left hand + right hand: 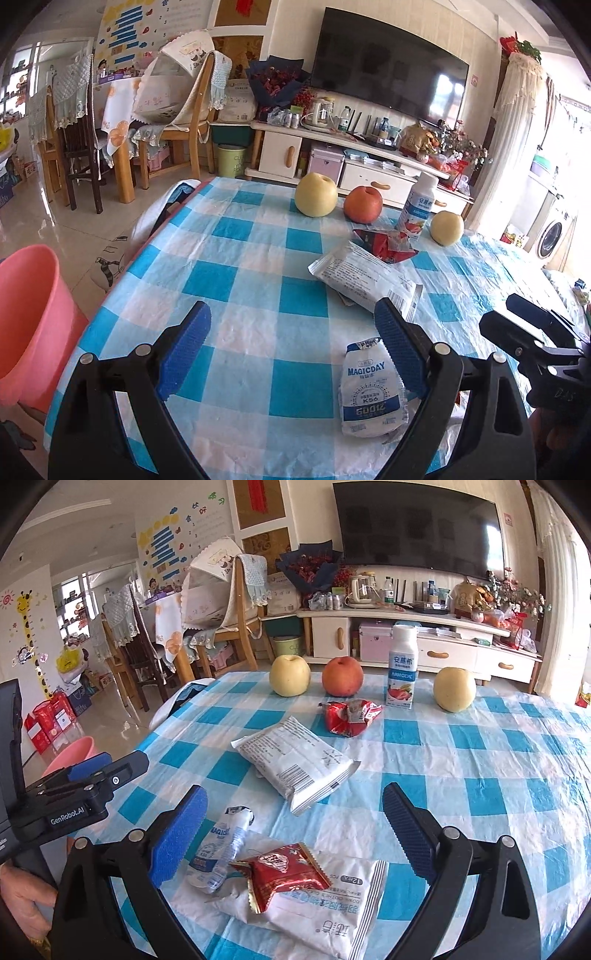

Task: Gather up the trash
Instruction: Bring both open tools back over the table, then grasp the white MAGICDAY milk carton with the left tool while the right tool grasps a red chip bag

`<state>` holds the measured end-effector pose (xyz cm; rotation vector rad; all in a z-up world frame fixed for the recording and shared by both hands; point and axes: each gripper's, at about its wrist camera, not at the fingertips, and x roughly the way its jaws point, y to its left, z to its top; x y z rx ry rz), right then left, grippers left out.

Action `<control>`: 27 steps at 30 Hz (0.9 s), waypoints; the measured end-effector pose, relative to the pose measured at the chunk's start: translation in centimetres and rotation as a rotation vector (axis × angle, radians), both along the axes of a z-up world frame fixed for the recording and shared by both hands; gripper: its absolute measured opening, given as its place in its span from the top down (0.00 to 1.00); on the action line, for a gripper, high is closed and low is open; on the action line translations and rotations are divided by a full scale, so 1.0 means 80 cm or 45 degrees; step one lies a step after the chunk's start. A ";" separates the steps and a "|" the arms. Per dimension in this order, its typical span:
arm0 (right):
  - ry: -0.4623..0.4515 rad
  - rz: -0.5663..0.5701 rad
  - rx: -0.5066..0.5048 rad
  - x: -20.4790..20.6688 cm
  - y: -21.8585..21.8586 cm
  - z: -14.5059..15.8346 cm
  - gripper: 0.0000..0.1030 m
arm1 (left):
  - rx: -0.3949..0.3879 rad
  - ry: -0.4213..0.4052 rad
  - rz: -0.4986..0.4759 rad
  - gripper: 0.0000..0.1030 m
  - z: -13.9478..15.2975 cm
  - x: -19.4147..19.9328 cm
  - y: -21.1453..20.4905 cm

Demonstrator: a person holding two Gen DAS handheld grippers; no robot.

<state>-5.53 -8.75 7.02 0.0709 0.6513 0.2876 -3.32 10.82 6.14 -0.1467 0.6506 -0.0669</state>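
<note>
Trash lies on a blue-checked table (236, 273). In the left wrist view a white MAGICDAY pouch (373, 391) rests just inside the right finger of my open left gripper (293, 306), whose pads touch nothing. Beyond it lie a white packet (364, 277) and a crumpled red wrapper (386, 243). In the right wrist view my right gripper (295, 792) stands open above a small red wrapper (288, 871), which lies on a flat white bag (332, 904). The pouch (221, 849) is beside its left finger. The white packet (299, 760) and red wrapper (351, 716) lie farther out.
A pink bin (29, 325) stands on the floor left of the table. Along the far edge stand two pears (290, 679) (454, 688), an apple (341, 681) and a yoghurt bottle (402, 664). Chairs, a TV cabinet and a green pail lie beyond.
</note>
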 end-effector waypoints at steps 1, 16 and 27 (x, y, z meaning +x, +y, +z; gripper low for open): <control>0.000 -0.006 0.001 0.003 -0.003 -0.001 0.08 | 0.004 0.004 -0.014 0.12 -0.001 0.003 -0.006; 0.031 -0.066 -0.034 0.059 -0.028 -0.020 0.08 | -0.038 0.089 -0.075 0.12 -0.021 0.039 -0.040; 0.216 -0.144 0.257 0.132 -0.090 -0.045 0.08 | -0.068 0.134 -0.125 0.12 -0.030 0.062 -0.058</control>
